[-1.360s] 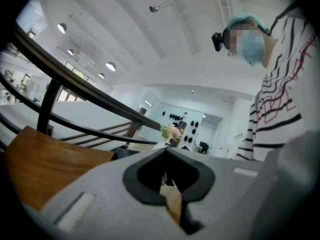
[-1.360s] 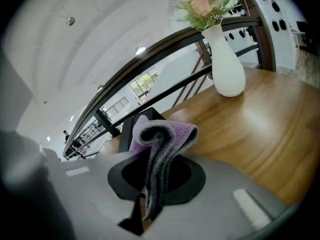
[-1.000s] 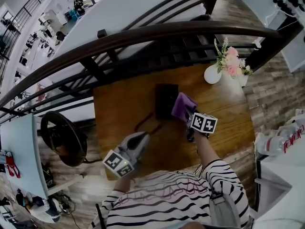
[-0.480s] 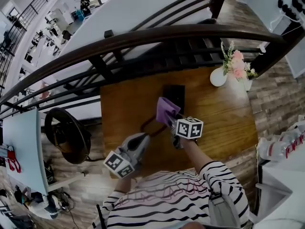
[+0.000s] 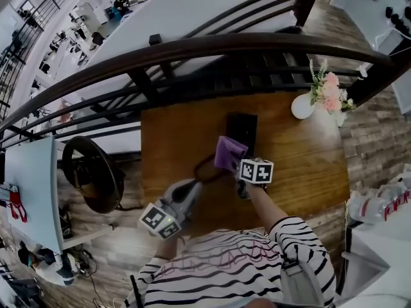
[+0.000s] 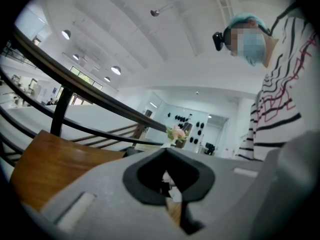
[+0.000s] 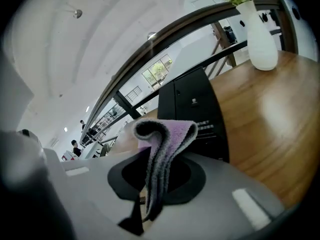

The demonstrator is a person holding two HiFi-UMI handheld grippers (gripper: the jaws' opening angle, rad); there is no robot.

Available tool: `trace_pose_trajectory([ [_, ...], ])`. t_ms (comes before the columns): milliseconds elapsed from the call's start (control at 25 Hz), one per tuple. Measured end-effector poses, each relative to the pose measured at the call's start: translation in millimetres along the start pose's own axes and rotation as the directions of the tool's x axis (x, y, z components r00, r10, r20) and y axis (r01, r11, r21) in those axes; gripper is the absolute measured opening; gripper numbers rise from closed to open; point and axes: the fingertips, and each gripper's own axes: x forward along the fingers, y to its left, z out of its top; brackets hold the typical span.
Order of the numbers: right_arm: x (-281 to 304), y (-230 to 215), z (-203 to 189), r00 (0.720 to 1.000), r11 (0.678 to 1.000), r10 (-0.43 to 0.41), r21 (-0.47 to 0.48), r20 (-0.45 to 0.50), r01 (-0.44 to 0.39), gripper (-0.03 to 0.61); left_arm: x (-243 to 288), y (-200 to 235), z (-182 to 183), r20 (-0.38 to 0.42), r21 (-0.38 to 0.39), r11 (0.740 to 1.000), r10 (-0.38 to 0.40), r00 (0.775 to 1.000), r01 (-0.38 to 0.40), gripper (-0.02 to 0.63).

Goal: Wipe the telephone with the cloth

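Left tongs (image 6: pixel 170 191): jaws together, empty, on the near side of the telephone (image 5: pixel 242 126), well apart.
Right tongs (image 7: pixel 142 201): clamped on the cloth (image 5: pixel 229 153).
Cloth: purple, folded, over the telephone's near end.
Telephone: black, flat on the worktop (image 5: pixel 170 140).
Vase (image 5: pixel 302 106): white, right of the telephone, farther back.

A large open-plan office or studio hall, seen from an upper landing: a small wooden bench (image 5: pixel 170 146) stands on plank flooring (image 5: pixel 376 124) against a dark curved railing (image 5: pixel 192 49). Beyond it, desks and people (image 5: pixel 70 34) fill a lower floor under a white vaulted ceiling (image 6: pixel 150 44) with round lamps (image 6: pixel 116 70)
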Motion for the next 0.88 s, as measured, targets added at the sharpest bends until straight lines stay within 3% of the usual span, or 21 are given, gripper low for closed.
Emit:
trace_pose_trajectory([
  [280,-37.2,-54.1,14.3,0.992,0.992,-0.120,0.044,0.049,0.118,0.037,22.6,-5.6,-6.1,-0.014,-0.011,0.999,-0.051,0.999,0.051,0.002],
  [600,-77.3,-91.6,18.8,0.974,0.975,-0.208,0.099,0.093,0.199,0.037,45.9,-20.1,-9.3,-0.025,-0.020,0.993,-0.116,0.993,0.115,0.002],
  [880,-94.1,-83.8,22.0,0.969,0.974,-0.208,0.124,0.133,0.192,0.037,49.4,-28.7,-9.3,-0.038,-0.020,0.989,-0.144,0.989,0.144,0.002],
])
